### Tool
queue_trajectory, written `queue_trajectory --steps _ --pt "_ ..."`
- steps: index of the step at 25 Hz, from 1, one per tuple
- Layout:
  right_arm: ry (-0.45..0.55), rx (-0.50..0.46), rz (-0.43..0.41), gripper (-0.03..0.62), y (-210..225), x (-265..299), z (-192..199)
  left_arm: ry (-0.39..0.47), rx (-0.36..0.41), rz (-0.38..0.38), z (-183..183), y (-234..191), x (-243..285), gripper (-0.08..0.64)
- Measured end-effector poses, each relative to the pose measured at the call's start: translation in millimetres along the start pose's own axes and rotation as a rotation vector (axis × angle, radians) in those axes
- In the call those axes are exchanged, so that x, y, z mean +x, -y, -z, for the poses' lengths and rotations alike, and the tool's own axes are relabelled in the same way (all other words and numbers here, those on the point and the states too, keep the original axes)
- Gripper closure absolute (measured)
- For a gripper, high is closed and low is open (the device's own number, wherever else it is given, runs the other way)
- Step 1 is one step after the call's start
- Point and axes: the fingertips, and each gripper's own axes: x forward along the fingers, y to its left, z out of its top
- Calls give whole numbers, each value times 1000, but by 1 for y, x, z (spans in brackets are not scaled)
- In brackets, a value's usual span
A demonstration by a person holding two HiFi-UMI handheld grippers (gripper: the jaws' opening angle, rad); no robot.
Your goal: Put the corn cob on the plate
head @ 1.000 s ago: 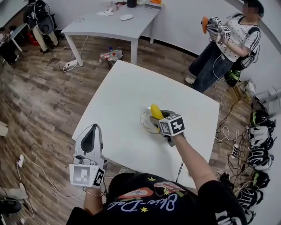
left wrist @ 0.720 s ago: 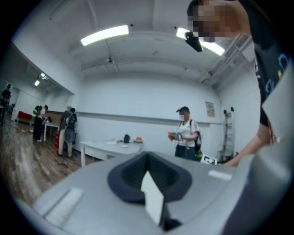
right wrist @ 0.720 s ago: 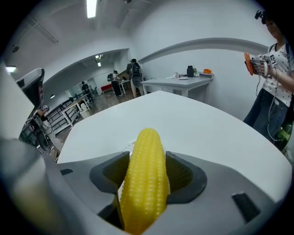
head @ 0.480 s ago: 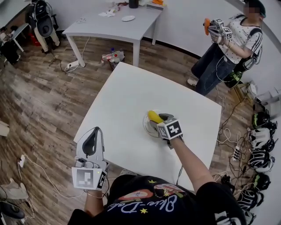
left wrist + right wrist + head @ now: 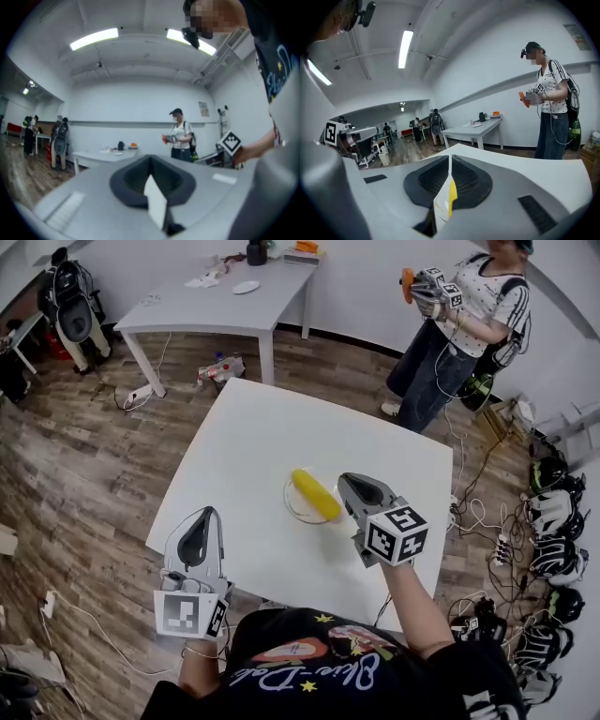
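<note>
Head view: the corn cob [image 5: 314, 495] lies on the plate [image 5: 289, 508], job seemingly done, as the right gripper [image 5: 354, 486], at its 4 o'clock, is closing its jaws on nothing.

A research lab — plain white tables [image 5: 272, 437] on wood-look flooring [image 5: 84, 456] under strip lights [image 5: 93, 39]. Cables [image 5: 103, 629] trail across the floor, headsets [image 5: 553, 512] line one wall, and a second person [image 5: 459, 334] holds marker-tagged devices [image 5: 433, 287].

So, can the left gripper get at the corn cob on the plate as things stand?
Probably yes: only bare table lies between the left gripper and the corn cob, which lies uncovered on the plate.
</note>
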Motion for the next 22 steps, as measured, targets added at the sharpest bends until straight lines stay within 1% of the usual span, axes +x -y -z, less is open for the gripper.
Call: queue_trajectory --steps 2,4,7,9,12,15,18,22 --pt "62 51 -12 575 -5 -19 -10 7 -7 25 -1 9 3 572" --pt "104 85 -28 577 -10 -35 -18 19 -41 41 -3 18 5 572" --pt "142 59 -37 577 -16 -55 -31 37 -109 59 -8 29 7 571" --pt "160 45 -42 577 -18 -65 -37 20 -132 53 -4 33 9 572" --pt "175 51 -49 577 -20 -78 -41 -16 -126 40 2 36 9 572" --pt "184 86 -83 577 -27 -85 -39 -14 -119 47 2 42 5 572" --pt "198 76 -121 577 -39 -89 -45 -21 -119 44 3 47 3 572" --pt "200 66 -158 577 -49 -96 -49 -31 -100 49 0 58 -1 572"
